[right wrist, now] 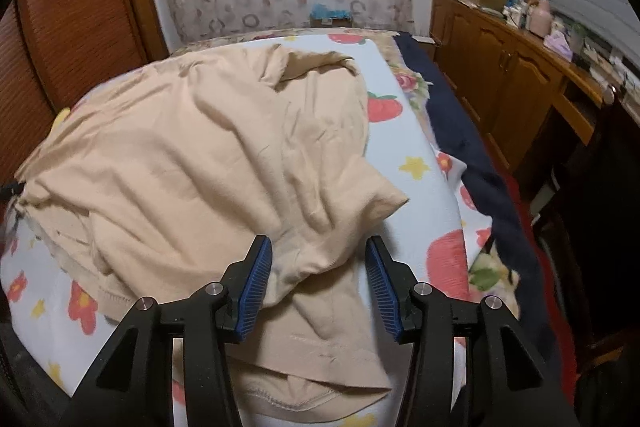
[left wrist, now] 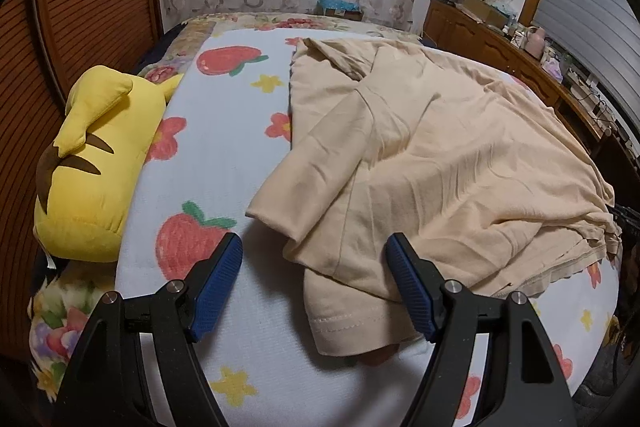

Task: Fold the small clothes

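A beige shirt point(left wrist: 440, 155) lies rumpled on the strawberry-print blanket point(left wrist: 224, 131); left hand-held gripper point(left wrist: 314, 283) and right hand-held gripper point(right wrist: 319, 285) gape unclamped over its hem.

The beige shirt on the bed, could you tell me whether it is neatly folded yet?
Not yet: the beige shirt lies rumpled, sleeves flopped over its wrinkled body.

The beige garment point(left wrist: 432, 163) is soft, matt knit cloth with stitched hems, lying on a fleecy printed blanket point(left wrist: 224, 155). The plush toy point(left wrist: 96, 163) looks velvety; each tool's pads point(right wrist: 256, 291) are ribbed blue rubber on matt black plastic.
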Action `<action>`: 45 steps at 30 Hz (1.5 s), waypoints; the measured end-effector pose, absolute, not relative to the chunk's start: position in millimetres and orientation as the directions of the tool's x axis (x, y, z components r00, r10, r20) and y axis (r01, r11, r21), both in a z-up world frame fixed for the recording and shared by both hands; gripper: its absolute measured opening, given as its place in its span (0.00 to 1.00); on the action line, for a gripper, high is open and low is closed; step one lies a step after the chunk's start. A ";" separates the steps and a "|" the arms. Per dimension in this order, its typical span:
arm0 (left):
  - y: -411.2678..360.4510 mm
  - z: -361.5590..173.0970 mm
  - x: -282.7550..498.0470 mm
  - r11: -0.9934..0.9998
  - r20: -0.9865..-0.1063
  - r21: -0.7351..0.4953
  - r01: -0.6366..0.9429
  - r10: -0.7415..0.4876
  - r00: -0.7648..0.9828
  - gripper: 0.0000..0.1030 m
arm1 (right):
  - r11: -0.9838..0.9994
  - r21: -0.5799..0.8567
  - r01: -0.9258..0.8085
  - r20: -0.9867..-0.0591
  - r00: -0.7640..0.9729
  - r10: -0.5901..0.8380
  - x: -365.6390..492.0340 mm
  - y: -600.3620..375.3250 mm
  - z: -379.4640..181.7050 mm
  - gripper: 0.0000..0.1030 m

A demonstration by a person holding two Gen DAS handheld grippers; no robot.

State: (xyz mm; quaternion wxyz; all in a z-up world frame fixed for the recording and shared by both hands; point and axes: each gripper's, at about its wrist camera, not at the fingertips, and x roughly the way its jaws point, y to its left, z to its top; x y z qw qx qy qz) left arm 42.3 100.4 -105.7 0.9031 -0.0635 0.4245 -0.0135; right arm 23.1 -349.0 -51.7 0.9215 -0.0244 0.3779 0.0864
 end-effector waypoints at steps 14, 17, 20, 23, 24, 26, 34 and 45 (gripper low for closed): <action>102.0 -107.2 47.4 0.990 -0.760 -0.141 -0.015 -0.099 0.643 0.66 | 0.983 0.011 -0.183 -0.658 0.739 0.145 8.6 -372.8 -33.7 0.06; 103.7 -106.9 47.9 0.989 -0.757 -0.146 -0.008 -0.107 0.645 0.45 | 0.983 0.017 -0.184 -0.661 0.735 0.149 11.6 -369.5 -40.2 0.06; 101.7 -105.6 48.8 0.985 -0.759 -0.171 0.028 -0.150 0.634 0.10 | 0.983 0.038 -0.178 -0.659 0.735 0.159 14.9 -372.4 -40.8 0.06; 91.7 -89.6 45.6 0.982 -0.715 -0.174 0.074 -0.178 0.676 0.06 | 0.986 0.037 -0.163 -0.659 0.738 0.147 16.6 -376.3 -38.0 0.16; 87.5 -80.4 44.8 0.978 -0.694 -0.187 0.095 -0.200 0.691 0.06 | 0.987 0.036 -0.156 -0.656 0.741 0.141 17.2 -378.2 -35.6 0.23; 76.4 -61.1 45.1 0.970 -0.654 -0.201 0.134 -0.235 0.719 0.06 | 0.990 0.036 -0.138 -0.646 0.753 0.129 15.9 -381.1 -28.7 0.32; -6.4 6.9 74.9 0.924 -0.549 -0.176 0.340 -0.379 0.745 0.06 | 0.989 0.059 -0.136 -0.577 0.803 0.145 7.0 -386.9 -7.5 0.41; -155.2 62.8 104.5 0.781 -0.511 -0.132 0.611 -0.581 0.633 0.06 | 0.983 0.101 -0.156 -0.502 0.844 0.186 0.2 -391.1 -12.4 0.41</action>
